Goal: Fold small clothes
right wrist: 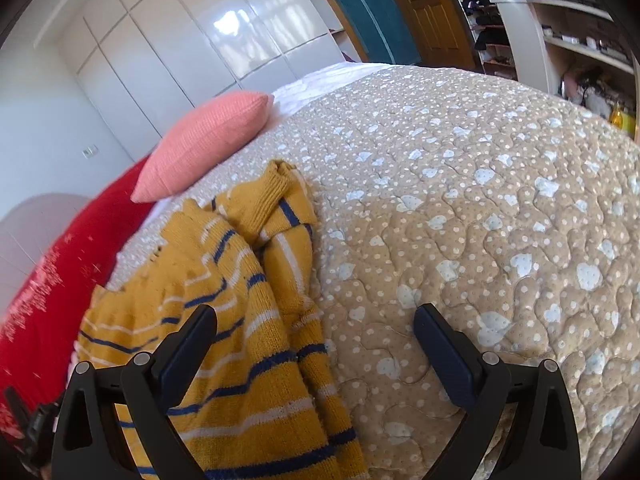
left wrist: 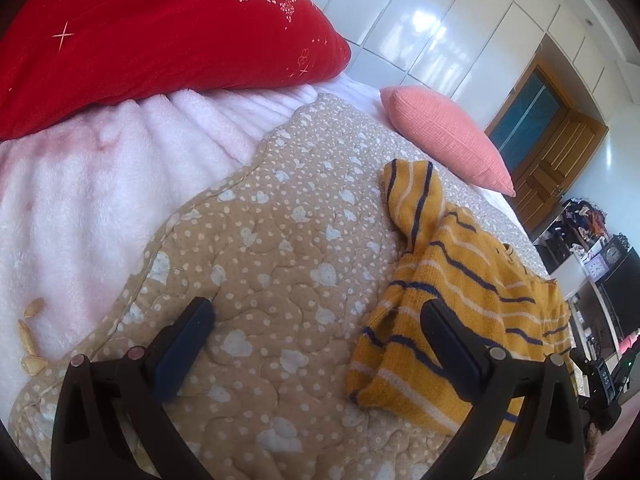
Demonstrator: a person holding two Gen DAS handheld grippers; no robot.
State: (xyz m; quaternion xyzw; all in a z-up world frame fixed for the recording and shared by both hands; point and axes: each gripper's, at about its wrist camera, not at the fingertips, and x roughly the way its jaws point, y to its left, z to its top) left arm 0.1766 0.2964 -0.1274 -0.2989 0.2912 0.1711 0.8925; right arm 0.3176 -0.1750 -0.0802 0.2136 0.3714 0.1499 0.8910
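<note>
while both spread | left tool [left wrist: 320,320] | right tool [right wrist: 316,320] | one striped sweater [right wrist: 240,300] | one quilt [right wrist: 480,200] | two pillows

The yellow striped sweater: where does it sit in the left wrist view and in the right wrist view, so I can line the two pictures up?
Left wrist view: the yellow striped sweater lies right of centre on the beige quilt, one sleeve reaching up toward the pink cushion.
Right wrist view: the sweater fills the lower left, its cuffed sleeve pointing up.
Shared landmark: the pink cushion, just beyond the sweater in both.
</note>
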